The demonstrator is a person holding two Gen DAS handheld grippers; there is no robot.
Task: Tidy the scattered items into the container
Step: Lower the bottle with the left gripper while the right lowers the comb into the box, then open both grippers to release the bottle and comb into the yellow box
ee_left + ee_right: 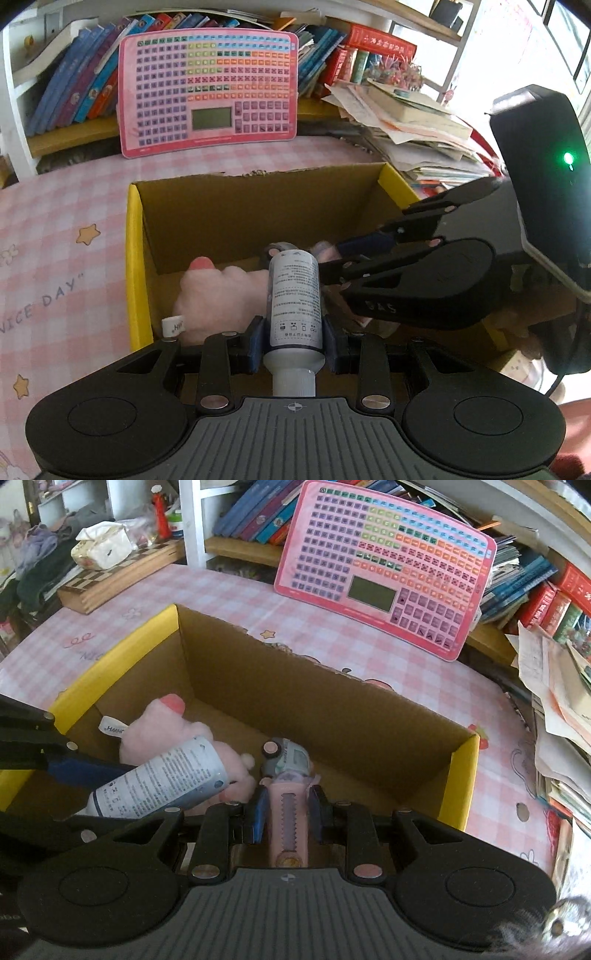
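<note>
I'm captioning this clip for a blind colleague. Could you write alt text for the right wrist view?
The right gripper holds a pink utility knife over an open cardboard box that contains a pink plush toy and a small toy car. At left, the left gripper holds a white bottle over the box.

A table point(66, 229) covered in a pink checked cloth printed with stars and the words "NICE DAY" is seen ahead of and below the claw. A cardboard box point(258, 206) with yellow outer sides is set on it, directly beneath the claw. Beyond the box, a pink keyboard-style toy board point(207, 92) is propped upright. To the right, a pile of papers and books point(413, 129) is heaped.
</note>
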